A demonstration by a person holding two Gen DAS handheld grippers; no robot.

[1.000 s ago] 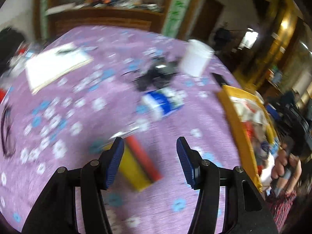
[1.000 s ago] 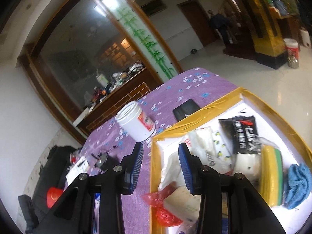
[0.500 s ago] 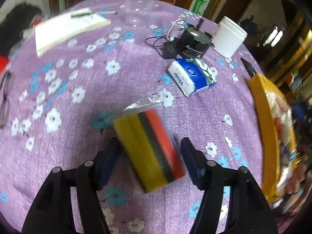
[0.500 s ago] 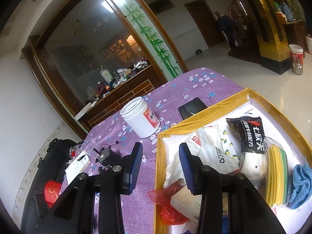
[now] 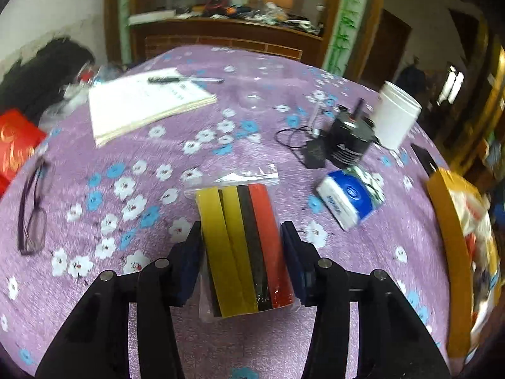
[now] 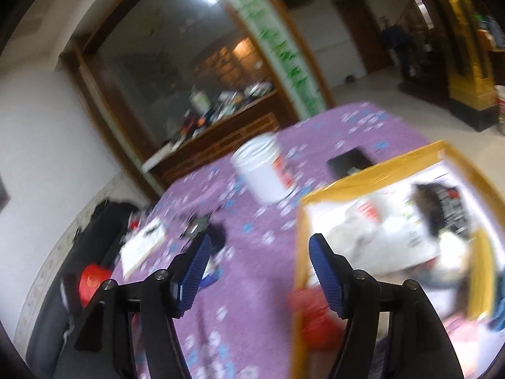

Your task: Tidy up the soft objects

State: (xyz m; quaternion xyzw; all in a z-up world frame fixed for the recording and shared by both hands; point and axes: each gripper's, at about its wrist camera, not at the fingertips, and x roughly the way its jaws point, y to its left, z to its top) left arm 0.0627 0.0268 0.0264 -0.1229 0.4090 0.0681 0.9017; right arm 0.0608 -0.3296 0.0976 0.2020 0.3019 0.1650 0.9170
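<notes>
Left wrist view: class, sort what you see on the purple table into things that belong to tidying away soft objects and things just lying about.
Belongs to the job:
bagged sponges between the left tool's fingers
tissue pack
yellow box

Just lying about:
glasses
notepad
pen
white jar

Clear plastic bag of sponges (image 5: 243, 246): yellow, black, red strips standing on edge side by side, on purple flowered tablecloth. Blue-white tissue pack (image 5: 350, 202) near it to right, tilted. Yellow-rimmed box (image 6: 372, 173) at table edge, holding blurred soft packages.
</notes>
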